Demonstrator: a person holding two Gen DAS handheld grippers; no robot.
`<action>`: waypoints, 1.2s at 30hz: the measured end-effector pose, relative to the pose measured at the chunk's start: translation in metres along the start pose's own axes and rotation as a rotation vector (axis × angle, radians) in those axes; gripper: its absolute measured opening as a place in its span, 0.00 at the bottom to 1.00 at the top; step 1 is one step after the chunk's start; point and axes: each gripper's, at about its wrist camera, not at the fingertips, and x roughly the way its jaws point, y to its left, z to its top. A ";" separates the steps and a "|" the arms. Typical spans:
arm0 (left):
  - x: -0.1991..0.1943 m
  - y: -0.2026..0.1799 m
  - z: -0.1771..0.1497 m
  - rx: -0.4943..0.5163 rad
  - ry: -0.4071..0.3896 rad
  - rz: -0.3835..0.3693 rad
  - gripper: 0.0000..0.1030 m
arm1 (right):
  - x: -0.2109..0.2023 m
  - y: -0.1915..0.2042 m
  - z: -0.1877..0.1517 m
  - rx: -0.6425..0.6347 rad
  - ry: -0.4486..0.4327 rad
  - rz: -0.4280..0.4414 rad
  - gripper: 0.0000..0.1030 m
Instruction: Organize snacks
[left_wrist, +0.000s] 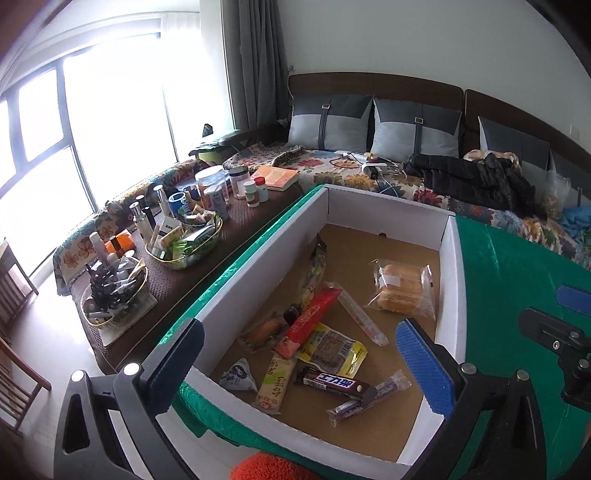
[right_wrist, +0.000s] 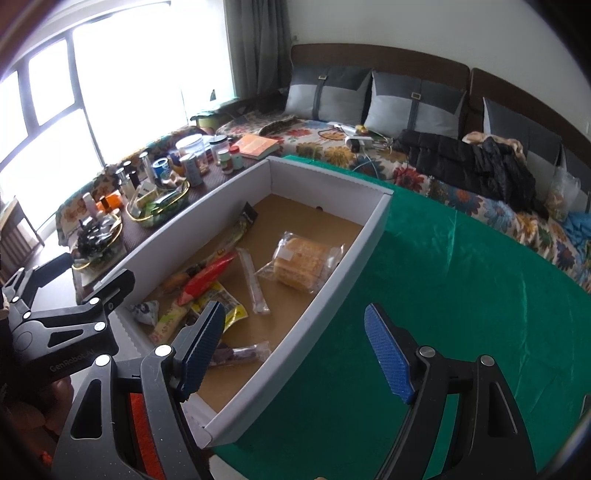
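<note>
A white cardboard box (left_wrist: 448, 295) with a brown floor sits on a green cloth (left_wrist: 517, 288); it also shows in the right wrist view (right_wrist: 332, 295). Inside lie several snacks: a bagged yellow cake (left_wrist: 400, 290) (right_wrist: 303, 264), a red stick pack (left_wrist: 312, 319) (right_wrist: 208, 277), a dark chocolate bar (left_wrist: 334, 382), a yellow packet (left_wrist: 332, 349), a clear tube (left_wrist: 362, 317) (right_wrist: 253, 286) and a purple bar (left_wrist: 369, 397) (right_wrist: 240, 354). My left gripper (left_wrist: 299, 363) is open and empty above the box's near end. My right gripper (right_wrist: 295, 354) is open and empty over the box's right wall.
A dark side table (left_wrist: 240, 218) left of the box holds bottles, jars and two gold-rimmed baskets (left_wrist: 184, 240). A floral sofa (left_wrist: 332, 170) with grey cushions, a book (left_wrist: 277, 177) and a black jacket (left_wrist: 476, 177) runs behind. Green cloth (right_wrist: 461, 295) spreads right of the box.
</note>
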 end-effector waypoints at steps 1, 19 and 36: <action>-0.001 0.000 0.000 0.006 -0.002 0.003 1.00 | 0.000 0.001 0.001 -0.002 0.001 0.000 0.79; 0.001 0.014 -0.003 -0.007 0.031 0.006 1.00 | 0.003 0.024 0.000 -0.060 -0.003 -0.007 0.79; 0.006 0.021 -0.003 -0.028 0.040 0.011 1.00 | 0.012 0.038 -0.001 -0.092 0.024 -0.002 0.79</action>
